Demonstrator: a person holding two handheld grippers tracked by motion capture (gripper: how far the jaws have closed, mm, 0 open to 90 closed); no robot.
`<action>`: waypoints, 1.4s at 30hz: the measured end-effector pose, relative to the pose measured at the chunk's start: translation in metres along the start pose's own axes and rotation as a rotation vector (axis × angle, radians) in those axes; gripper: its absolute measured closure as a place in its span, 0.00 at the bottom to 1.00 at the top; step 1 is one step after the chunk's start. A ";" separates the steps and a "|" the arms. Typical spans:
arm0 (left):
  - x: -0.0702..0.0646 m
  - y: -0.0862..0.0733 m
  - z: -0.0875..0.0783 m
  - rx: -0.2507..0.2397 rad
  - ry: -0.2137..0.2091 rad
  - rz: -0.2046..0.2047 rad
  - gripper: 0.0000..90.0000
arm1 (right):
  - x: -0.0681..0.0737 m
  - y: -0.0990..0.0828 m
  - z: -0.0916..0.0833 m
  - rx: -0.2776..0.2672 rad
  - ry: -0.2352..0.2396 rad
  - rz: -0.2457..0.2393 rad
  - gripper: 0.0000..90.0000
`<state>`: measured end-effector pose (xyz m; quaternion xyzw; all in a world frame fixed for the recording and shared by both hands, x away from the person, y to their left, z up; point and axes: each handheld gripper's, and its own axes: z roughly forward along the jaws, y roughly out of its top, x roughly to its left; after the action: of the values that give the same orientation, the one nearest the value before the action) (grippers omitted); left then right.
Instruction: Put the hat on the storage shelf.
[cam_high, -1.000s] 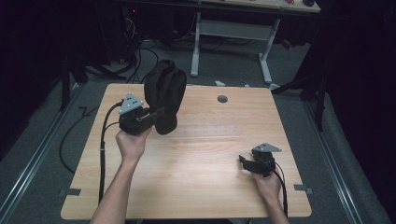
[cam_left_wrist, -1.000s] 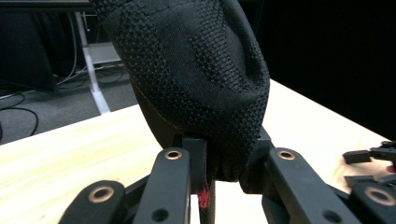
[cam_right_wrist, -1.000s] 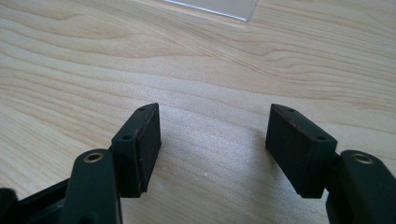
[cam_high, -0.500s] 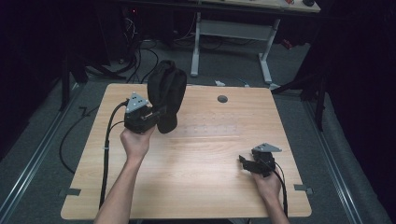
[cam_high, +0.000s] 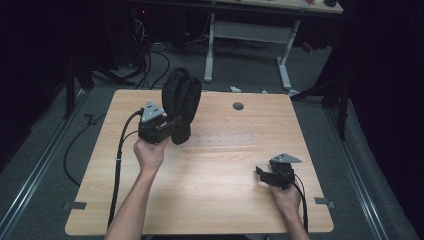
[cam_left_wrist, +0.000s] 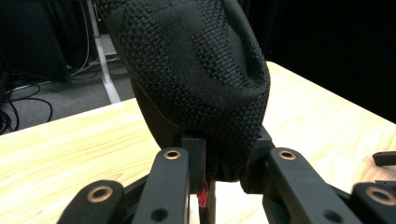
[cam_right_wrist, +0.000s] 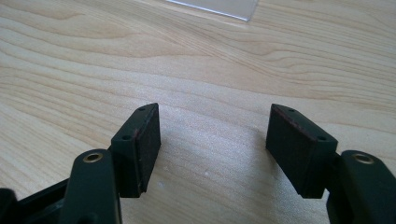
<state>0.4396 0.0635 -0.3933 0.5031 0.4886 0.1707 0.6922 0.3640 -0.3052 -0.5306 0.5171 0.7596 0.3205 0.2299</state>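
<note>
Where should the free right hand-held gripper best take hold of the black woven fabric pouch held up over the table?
Probably the upper rounded end of the black woven fabric pouch, approached from the right. The left hand-held gripper already pinches its lower edge, and the soft body stands upright above it, so the top is free. The right hand-held gripper is open, nothing between its jaws.

A light wooden table (cam_high: 210, 200) with a round dark grommet (cam_high: 238, 106) near its far edge stands on grey flooring; beyond it, a white-legged desk frame (cam_high: 247, 37) and tangled black cables (cam_high: 145, 55) sit in shadow.
</note>
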 end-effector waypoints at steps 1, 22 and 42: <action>0.000 -0.001 0.000 0.000 0.000 0.001 0.85 | 0.000 0.000 0.000 0.000 0.000 0.000 0.39; 0.020 -0.012 -0.010 0.034 0.046 -0.034 0.72 | 0.000 0.000 0.000 0.000 0.000 -0.001 0.39; 0.027 -0.004 -0.025 0.040 0.066 -0.103 0.26 | 0.000 0.000 0.000 0.000 0.000 0.000 0.39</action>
<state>0.4305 0.0947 -0.4107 0.4850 0.5398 0.1413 0.6734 0.3639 -0.3052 -0.5307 0.5170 0.7596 0.3207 0.2299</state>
